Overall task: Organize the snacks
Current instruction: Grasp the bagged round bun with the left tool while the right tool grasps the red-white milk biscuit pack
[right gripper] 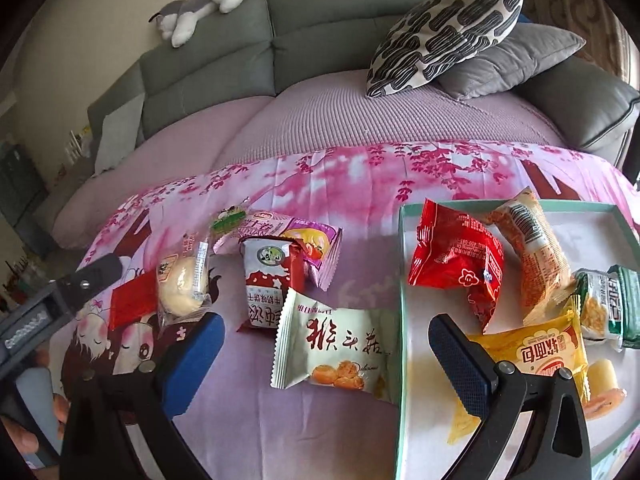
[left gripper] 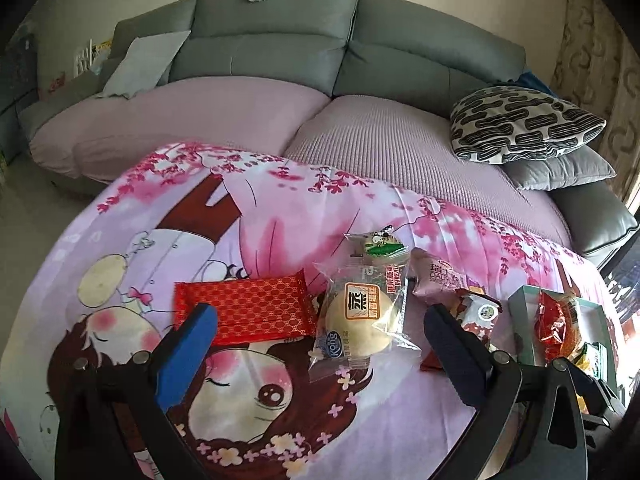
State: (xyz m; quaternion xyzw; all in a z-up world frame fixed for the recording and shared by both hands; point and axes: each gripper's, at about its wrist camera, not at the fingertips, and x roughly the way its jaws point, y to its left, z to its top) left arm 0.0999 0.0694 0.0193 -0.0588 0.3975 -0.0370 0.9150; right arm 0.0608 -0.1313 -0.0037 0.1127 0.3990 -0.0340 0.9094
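Behind the work surface a grey sofa (left gripper: pixel 276 40) is seen, its seat covered in pale pink, with a patterned cushion (right gripper: pixel 448 24) leaning on a grey one and a plush toy (right gripper: pixel 200 4) lying along the backrest. Over the low surface in front a pink cartoon-printed cloth (left gripper: pixel 280 208) is spread, and on it the snacks are laid out.

Sorting appears to be partly done. Inside a shallow green-edged tray (right gripper: pixel 404 248) a red packet (right gripper: pixel 456 256), an orange packet (right gripper: pixel 532 248), a yellow bread packet (right gripper: pixel 536 356) and a green-and-white packet (right gripper: pixel 604 304) are already gathered. On the cloth beside it several items are left loose: a white biscuit packet (right gripper: pixel 340 344) touching the tray's near-left wall, a red-and-white packet (right gripper: pixel 272 280), a pink roll packet (right gripper: pixel 296 240), a clear-wrapped bun (left gripper: pixel 364 320) and a flat red wrapper (left gripper: pixel 248 308).

Both tools are held above the surface with nothing between their fingers. The left gripper (left gripper: pixel 320 320) is spread wide, bracketing the bun and the red wrapper from above; the right gripper (right gripper: pixel 326 336) is likewise spread wide, its span lying across the white biscuit packet and the tray's edge.

A pickup of a loose snack is judged to be the step in hand. For the next move, a descent onto one packet is called for, the jaws being closed gently on the crinkly wrapper before it is carried to the tray.
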